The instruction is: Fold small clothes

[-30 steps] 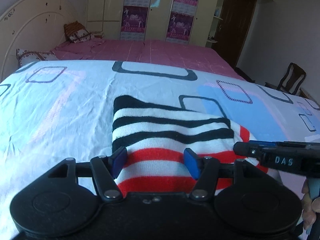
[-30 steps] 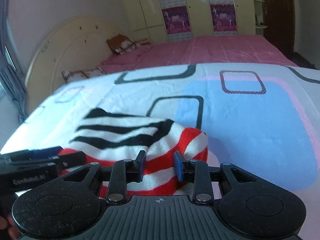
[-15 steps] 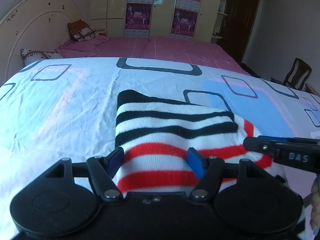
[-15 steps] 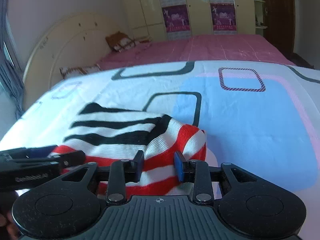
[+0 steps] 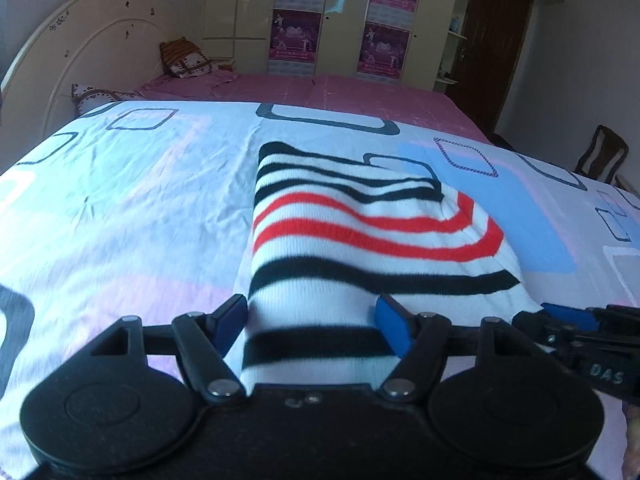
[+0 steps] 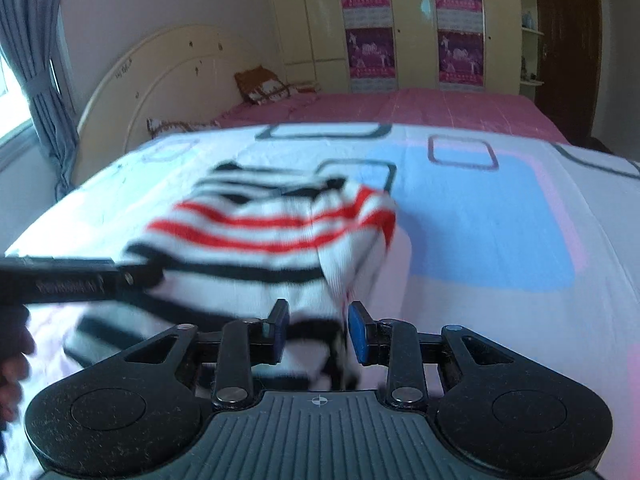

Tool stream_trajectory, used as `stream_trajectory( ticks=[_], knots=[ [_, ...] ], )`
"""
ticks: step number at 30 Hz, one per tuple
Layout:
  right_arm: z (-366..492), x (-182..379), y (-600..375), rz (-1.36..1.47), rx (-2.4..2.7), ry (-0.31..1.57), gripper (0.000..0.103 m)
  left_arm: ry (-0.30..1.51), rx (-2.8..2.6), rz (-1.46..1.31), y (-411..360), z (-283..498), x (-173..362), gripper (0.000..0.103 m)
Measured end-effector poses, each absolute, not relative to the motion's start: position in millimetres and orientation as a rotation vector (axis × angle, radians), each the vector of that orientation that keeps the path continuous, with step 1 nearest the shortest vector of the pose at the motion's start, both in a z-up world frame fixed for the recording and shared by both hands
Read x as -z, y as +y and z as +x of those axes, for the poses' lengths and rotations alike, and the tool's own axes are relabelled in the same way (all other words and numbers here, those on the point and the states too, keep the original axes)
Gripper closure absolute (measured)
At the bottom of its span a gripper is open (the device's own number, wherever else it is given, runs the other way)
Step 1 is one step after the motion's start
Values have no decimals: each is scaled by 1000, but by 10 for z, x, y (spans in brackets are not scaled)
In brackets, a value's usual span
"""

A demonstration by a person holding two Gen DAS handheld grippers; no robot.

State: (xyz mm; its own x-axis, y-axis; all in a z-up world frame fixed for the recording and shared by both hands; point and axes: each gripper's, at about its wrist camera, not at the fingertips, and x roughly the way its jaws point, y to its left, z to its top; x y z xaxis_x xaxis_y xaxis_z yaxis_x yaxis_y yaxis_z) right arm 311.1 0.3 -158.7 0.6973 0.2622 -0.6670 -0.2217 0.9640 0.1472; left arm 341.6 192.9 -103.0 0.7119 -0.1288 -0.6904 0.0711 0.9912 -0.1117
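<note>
More of the striped garment [image 5: 360,240] has been uncovered on the bedsheet [image 5: 120,208] as both grippers were drawn back. Left gripper [image 5: 312,320]: jaws just widened, cloth between, unpressed. Right gripper [image 6: 316,330]: narrowly parted, grip cannot be told. Fold seemingly laid.

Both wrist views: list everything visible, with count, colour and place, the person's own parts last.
Sweater: one, white with black and red stripes, on the sheet, near edge between both jaws.
Sheet: one, white with blue, pink and grey shapes, near.
Pink bed: one, behind.
Headboard: one, cream, left.
Wardrobe: cream, purple posters, back wall.
Chair: one, dark wood, right.
Curtain: grey, far left.
Left gripper: black, blue pads, jaws just widened around the sweater.
Right gripper: black, blue pads.
</note>
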Motion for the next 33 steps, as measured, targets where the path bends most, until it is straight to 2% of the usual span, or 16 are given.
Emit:
stream_trajectory(
  ticks=[5, 8, 10, 12, 13, 14, 15, 22, 23, 26, 33],
  knots=[
    [3198, 1742, 5, 58, -263, 772, 70, 769, 87, -65, 1879, 3372, 985, 32],
    [3173, 1653, -8, 71, -273, 781, 70, 772, 75, -70, 1865, 3252, 888, 30],
    [3066, 1544, -65, 109, -292, 767, 70, 755, 47, -75, 1849, 3096, 785, 20],
    [2898, 1418, -129, 159, -303, 752, 68, 729, 22, -76, 1823, 2911, 664, 16],
    [2813, 1360, -154, 178, -307, 746, 56, 717, 14, -73, 1807, 2806, 600, 14],
    [2709, 1293, -177, 194, -311, 739, 33, 705, 8, -67, 1788, 2685, 532, 13],
    [2604, 1230, -192, 203, -316, 724, 25, 693, 7, -63, 1765, 2594, 480, 12],
    [1658, 776, -273, 195, -353, 672, 25, 632, -1, -16, 1606, 1683, 92, 10],
    [1526, 727, -280, 188, -353, 667, 23, 630, -7, -3, 1576, 1541, 44, 9],
    [1082, 561, -303, 162, -336, 634, 6, 620, 9, 11, 1527, 1234, -65, 5],
    [388, 262, -297, 103, -273, 539, 0, 597, 18, 1, 1453, 715, -231, 2]
  ],
)
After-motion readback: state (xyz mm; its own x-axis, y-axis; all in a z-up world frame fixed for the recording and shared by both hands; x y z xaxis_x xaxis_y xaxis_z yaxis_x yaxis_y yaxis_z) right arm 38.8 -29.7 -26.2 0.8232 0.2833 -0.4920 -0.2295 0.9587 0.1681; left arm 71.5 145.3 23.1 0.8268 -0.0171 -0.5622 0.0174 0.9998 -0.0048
